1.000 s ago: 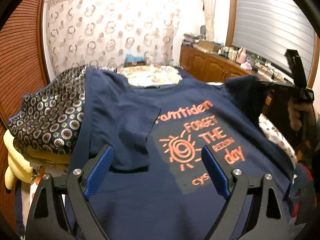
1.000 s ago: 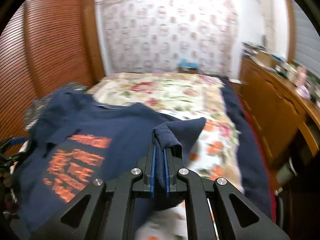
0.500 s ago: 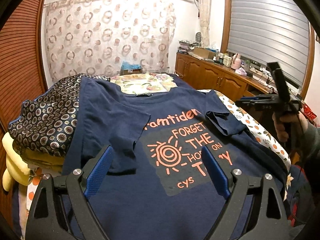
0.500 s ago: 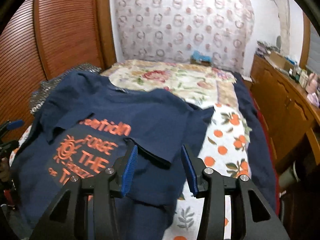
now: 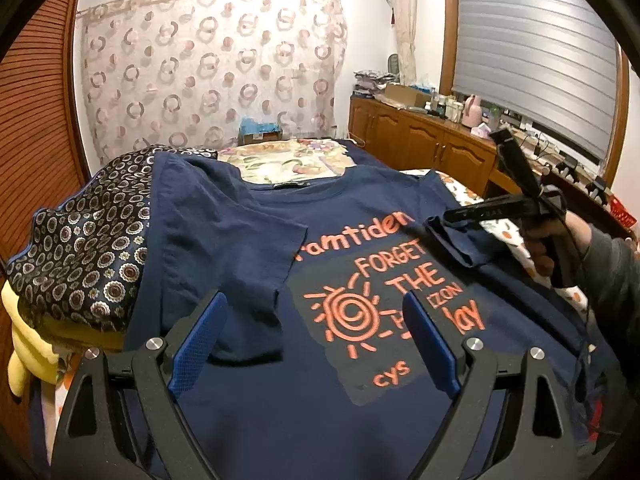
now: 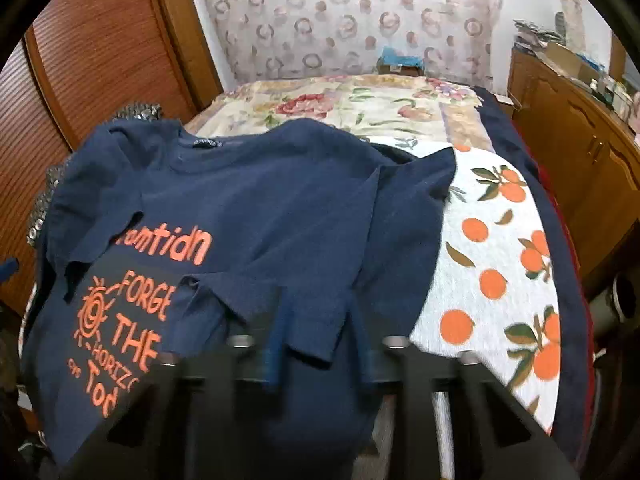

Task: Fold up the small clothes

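T-shirt (image 5: 312,420) sleeve (image 6: 248,296) between closing right gripper (image 6: 318,312) jaws; left gripper (image 5: 314,304) wide, empty, left-view only.

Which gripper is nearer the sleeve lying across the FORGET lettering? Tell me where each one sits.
Right. The right gripper is at the sleeve, jaws closing with its hem between them. The left gripper hovers open over the shirt, short of that sleeve.
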